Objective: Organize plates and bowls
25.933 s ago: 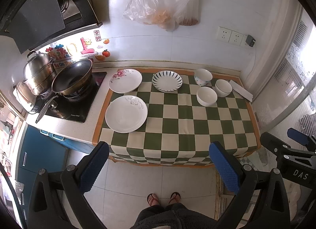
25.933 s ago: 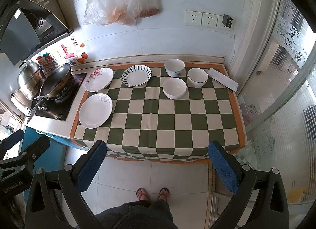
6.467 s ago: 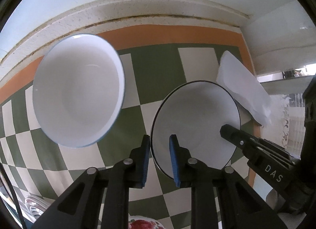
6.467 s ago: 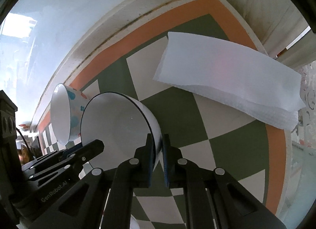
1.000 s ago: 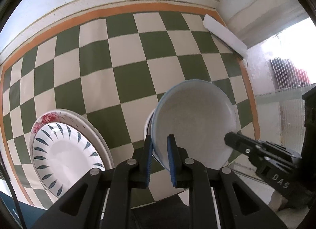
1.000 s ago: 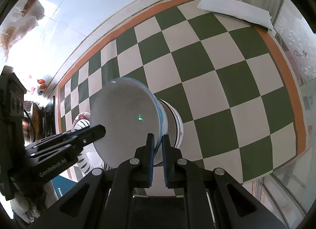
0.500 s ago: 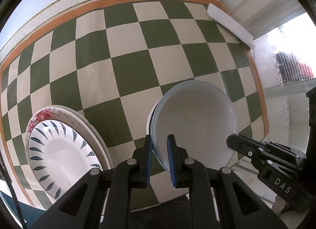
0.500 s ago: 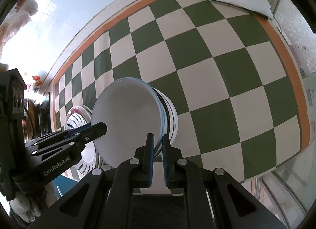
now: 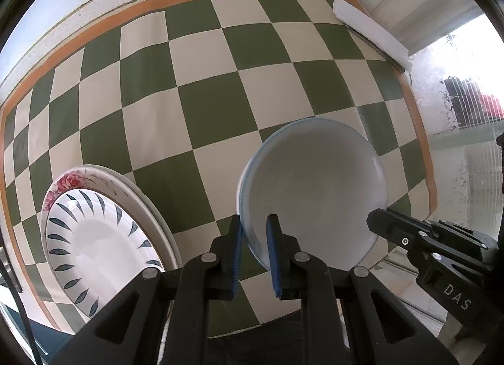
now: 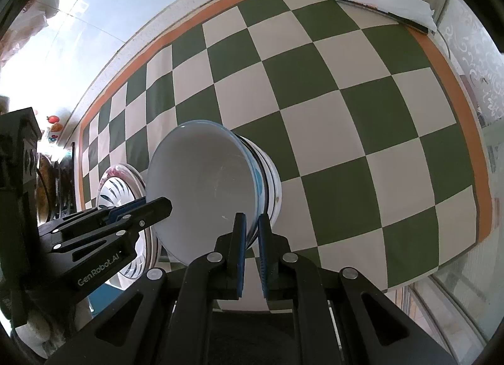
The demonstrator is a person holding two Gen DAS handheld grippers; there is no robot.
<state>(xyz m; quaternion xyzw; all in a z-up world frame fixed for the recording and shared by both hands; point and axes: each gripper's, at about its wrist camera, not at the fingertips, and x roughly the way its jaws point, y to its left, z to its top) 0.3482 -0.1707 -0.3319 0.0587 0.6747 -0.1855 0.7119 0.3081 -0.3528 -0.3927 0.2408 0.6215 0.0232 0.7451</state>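
Two grippers. Three bowls, nested in one stack, going by the rims showing. Plates: one stack, three by the visible rims. One folded white cloth. One checked mat.

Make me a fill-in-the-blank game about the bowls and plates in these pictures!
1. Both grippers pinch the rim of the top ______ in the bowl stack.
2. The striped plate lies on top of a plate with ______ flowers.
3. The tablecloth has green and ______ squares.
4. The plates sit to the ______ of the bowls in the right wrist view.

Missing words: bowl; pink; white; left
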